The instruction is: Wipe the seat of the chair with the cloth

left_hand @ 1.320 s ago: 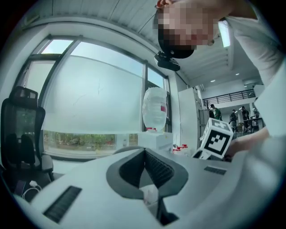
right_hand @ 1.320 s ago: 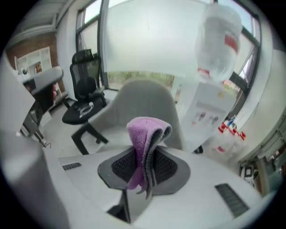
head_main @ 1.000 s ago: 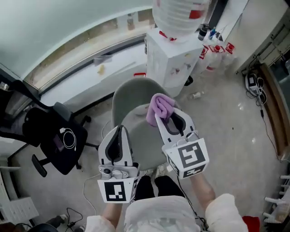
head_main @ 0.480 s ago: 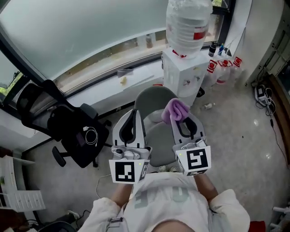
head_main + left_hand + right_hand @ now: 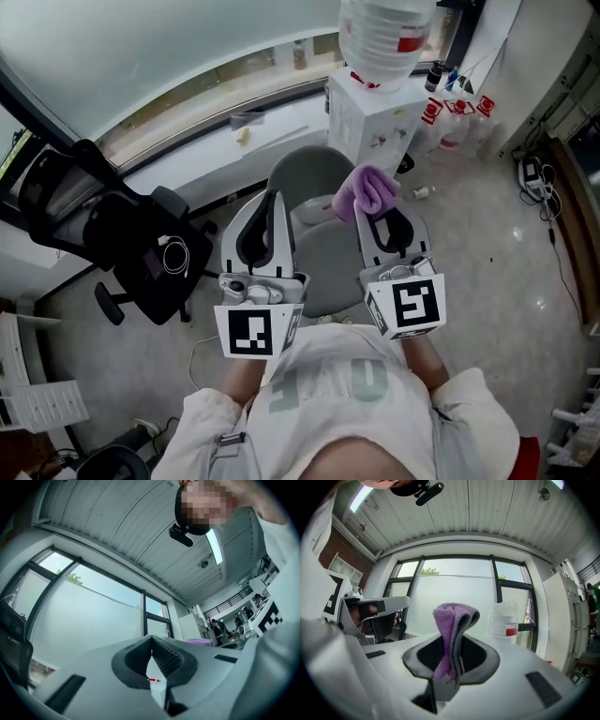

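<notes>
Head view, from the left: a black office chair (image 5: 127, 248) stands by the window ledge (image 5: 187, 141), well apart from the grey chair (image 5: 314, 183) in the middle. The left gripper (image 5: 273, 196) is held over the left part of the grey seat (image 5: 328, 267). In the left gripper view its jaws meet at their tips with nothing between them, and they point up toward the window and ceiling. The right gripper (image 5: 375, 214) is held over the right side of the seat, beside the left one. Its jaws are clamped on the purple cloth (image 5: 366, 190). The cloth bunches up above the jaw tips and hangs clear of the seat, near the right edge of the backrest. Behind the grey chair, to the right, stands a white water dispenser (image 5: 370, 117) with a large bottle (image 5: 384, 33) on top.
</notes>
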Tool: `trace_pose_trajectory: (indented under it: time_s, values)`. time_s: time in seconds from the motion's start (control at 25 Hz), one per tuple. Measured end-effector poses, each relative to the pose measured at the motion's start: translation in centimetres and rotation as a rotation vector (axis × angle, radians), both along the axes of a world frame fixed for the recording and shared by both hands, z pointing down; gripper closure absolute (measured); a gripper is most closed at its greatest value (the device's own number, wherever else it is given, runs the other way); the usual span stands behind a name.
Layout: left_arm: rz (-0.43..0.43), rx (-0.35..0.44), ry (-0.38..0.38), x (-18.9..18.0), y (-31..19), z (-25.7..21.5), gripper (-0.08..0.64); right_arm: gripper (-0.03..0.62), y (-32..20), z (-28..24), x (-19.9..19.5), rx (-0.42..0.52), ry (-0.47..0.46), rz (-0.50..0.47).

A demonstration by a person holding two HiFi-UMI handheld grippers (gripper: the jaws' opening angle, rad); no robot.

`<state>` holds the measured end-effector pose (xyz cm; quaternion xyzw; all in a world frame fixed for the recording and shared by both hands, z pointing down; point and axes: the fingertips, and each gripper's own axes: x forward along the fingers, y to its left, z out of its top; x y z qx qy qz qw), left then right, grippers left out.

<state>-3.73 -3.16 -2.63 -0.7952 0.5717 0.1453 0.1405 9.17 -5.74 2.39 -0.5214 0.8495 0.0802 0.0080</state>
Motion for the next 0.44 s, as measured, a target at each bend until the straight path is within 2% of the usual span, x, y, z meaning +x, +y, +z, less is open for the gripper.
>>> trace_pose_trajectory:
  time_s: [0.44]
  values:
    - [0.002, -0.034, 0.055, -2.0, -1.7, 1.6, 0.548, 0.503, -0.8, 0.4, -1.9, 0.001, 0.055, -0.003]
